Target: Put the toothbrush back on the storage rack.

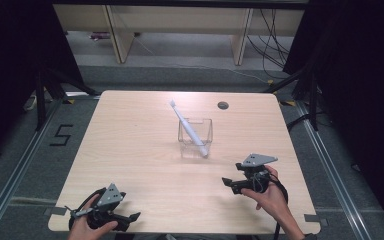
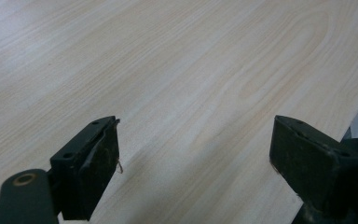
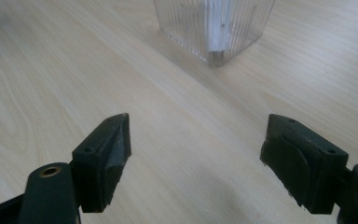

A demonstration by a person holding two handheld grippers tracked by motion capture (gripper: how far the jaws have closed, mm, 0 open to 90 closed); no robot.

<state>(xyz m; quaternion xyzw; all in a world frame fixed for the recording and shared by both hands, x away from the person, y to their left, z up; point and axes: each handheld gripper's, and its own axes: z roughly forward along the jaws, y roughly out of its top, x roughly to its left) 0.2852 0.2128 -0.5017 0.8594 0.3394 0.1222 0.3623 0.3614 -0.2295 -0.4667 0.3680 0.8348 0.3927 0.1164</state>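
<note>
Table: a pale wood-grain table (image 1: 130, 150), roughly square with rounded corners, with one small round dark hole (image 1: 223, 105) near its far edge.
Floor: grey, with metal rails along both sides of the table and a black "5" mark (image 1: 60, 135) at the left.
Room: dark curtains at both sides; light wooden furniture legs and loose cables on the floor beyond the far edge.
Cup: one clear ribbed cup (image 1: 195, 136), square in outline, standing upright a little right of the table's middle; the right gripper view shows its lower part (image 3: 213, 28) straight ahead.
Toothbrush: one white toothbrush (image 1: 187, 126), its lower end inside the cup, leaning so the head sticks out over the rim toward the far left.
Left gripper: the left gripper (image 1: 111, 210) is held at the near left corner, well apart from the cup; its jaws stand wide apart with bare wood between them (image 2: 196, 154).
Right gripper: the right gripper (image 1: 240, 184) is held near the near right side, closer to the cup (though not touching it); its jaws are also spread wide, with nothing between them (image 3: 196, 154).
Count: two grippers, two hands, one cup, one toothbrush.
</note>
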